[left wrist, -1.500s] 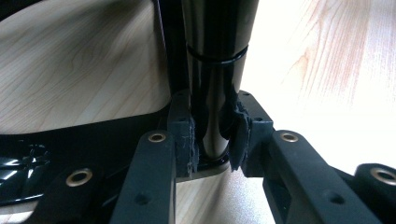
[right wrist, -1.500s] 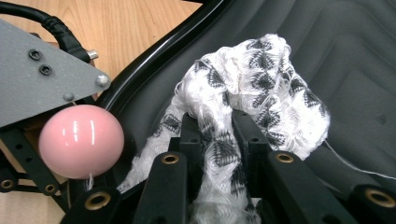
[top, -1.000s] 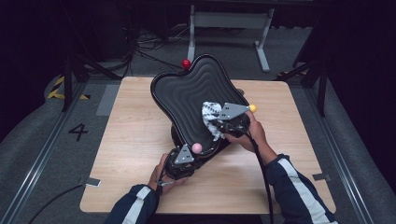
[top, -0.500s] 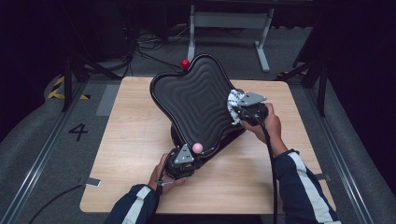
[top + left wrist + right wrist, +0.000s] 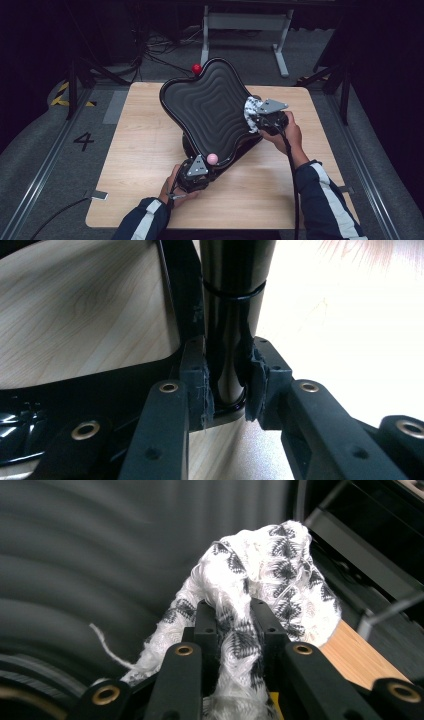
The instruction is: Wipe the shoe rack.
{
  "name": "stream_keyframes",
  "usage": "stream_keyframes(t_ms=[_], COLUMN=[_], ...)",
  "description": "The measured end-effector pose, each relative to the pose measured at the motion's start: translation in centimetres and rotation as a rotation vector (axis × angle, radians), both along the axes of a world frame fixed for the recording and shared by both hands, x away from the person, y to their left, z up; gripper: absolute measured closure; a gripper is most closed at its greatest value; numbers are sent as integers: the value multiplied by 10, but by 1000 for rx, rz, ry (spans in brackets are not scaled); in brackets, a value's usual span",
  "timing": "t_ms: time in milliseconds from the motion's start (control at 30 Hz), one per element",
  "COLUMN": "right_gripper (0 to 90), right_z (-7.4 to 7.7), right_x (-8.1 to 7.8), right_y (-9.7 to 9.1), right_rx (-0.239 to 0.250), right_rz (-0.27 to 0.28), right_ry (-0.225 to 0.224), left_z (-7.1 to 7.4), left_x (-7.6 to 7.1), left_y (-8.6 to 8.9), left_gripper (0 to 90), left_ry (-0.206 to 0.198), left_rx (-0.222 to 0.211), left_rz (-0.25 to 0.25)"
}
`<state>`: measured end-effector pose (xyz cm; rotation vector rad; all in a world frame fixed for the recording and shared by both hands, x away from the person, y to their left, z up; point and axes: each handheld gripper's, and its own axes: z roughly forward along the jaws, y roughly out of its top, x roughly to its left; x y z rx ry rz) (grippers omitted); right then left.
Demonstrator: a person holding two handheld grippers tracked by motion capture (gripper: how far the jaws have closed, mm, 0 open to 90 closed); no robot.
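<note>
Dark room, grey floor, light wooden table [image 5: 145, 150] seen from above in the high view. Black wavy-ribbed tray [image 5: 210, 107] tilted up on the table. Left gripper [image 5: 196, 172] at the tray's near lower corner, clamped on that edge; pink ball [image 5: 212, 158] just beyond its jaws, resting on the tray's low rim. Right gripper [image 5: 260, 117] at the tray's right edge, white patterned cloth [image 5: 250, 111] bunched at its tip and pressed against the ribbed face. Red ball [image 5: 197, 68] at the tray's far top edge, well apart from both grippers. Number 4 [image 5: 83, 141] marked on the floor, far left of the left gripper.

Left gripper view: left gripper [image 5: 227, 385] closed tight on a glossy black edge of the tray [image 5: 232, 300], rising straight ahead between the pads. Wood grain of the table [image 5: 85, 315] to the left of the jaws.

Right gripper view: right gripper [image 5: 235, 617] shut on the white patterned cloth [image 5: 270, 570], fabric squeezed between the pads and mounded beyond them. Ribbed black tray [image 5: 100, 545] ahead and left of the jaws, cloth touching it. Strip of table [image 5: 357, 655] right of the jaws.
</note>
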<state>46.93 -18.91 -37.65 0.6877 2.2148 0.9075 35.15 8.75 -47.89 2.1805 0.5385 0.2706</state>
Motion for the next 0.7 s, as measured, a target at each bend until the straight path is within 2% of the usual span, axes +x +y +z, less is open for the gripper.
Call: stream_keyframes(t_ms=[67, 167, 233, 433, 567, 633, 700], right_gripper=[774, 773, 772, 764, 754, 756, 758], right_z=[0, 1, 2, 4, 6, 6, 6], right_x=[-4, -11, -16, -32, -45, -52, -57], right_y=[3, 11, 17, 39, 52, 58, 62], right_rx=[0, 24, 23, 18, 54, 48, 43], right_rz=[24, 98, 127, 229, 354, 399, 413], right_ry=[10, 30, 35, 27, 82, 103, 110], left_z=[0, 0, 0, 0, 0, 0, 0], left_x=[0, 0, 0, 0, 0, 0, -1], left_y=[0, 0, 0, 0, 0, 0, 0], left_gripper=[720, 720, 720, 719, 720, 720, 720], left_ry=[0, -3, -3, -2, -2, -1, -1], left_rx=[0, 4, 5, 5, 10, 9, 10], left_rz=[0, -3, -3, -1, 1, 2, 3])
